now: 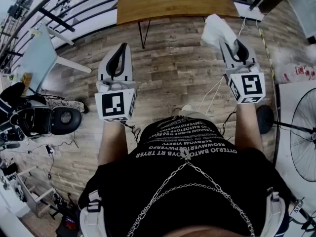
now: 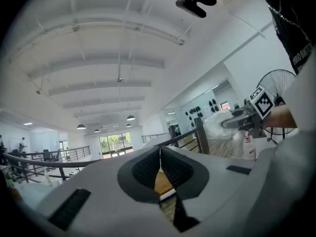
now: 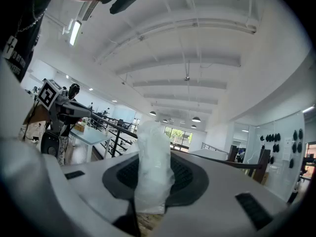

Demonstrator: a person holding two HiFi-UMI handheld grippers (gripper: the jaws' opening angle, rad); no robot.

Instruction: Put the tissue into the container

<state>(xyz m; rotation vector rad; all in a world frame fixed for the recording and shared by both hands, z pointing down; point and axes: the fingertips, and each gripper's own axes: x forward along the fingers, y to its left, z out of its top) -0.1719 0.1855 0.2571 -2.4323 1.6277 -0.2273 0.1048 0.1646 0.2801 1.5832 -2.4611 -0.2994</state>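
The white crumpled tissue [image 1: 216, 29] sticks up from my right gripper [image 1: 232, 43], which is shut on it and held above the wood floor near a table corner. In the right gripper view the tissue [image 3: 154, 164] stands pinched between the dark pads [image 3: 185, 174]. My left gripper [image 1: 122, 47] is at the left, level with the right one, shut with nothing in it. In the left gripper view its pads [image 2: 174, 168] meet at the tips, and the tissue [image 2: 217, 127] shows at the far right. I cannot make out a container for certain.
A wooden table [image 1: 173, 4] with a few pale items lies ahead at the top. A glass table [image 1: 37, 53] and a black chair [image 1: 54, 120] are on the left, a standing fan [image 1: 301, 132] on the right. Cables [image 1: 215, 95] trail over the plank floor.
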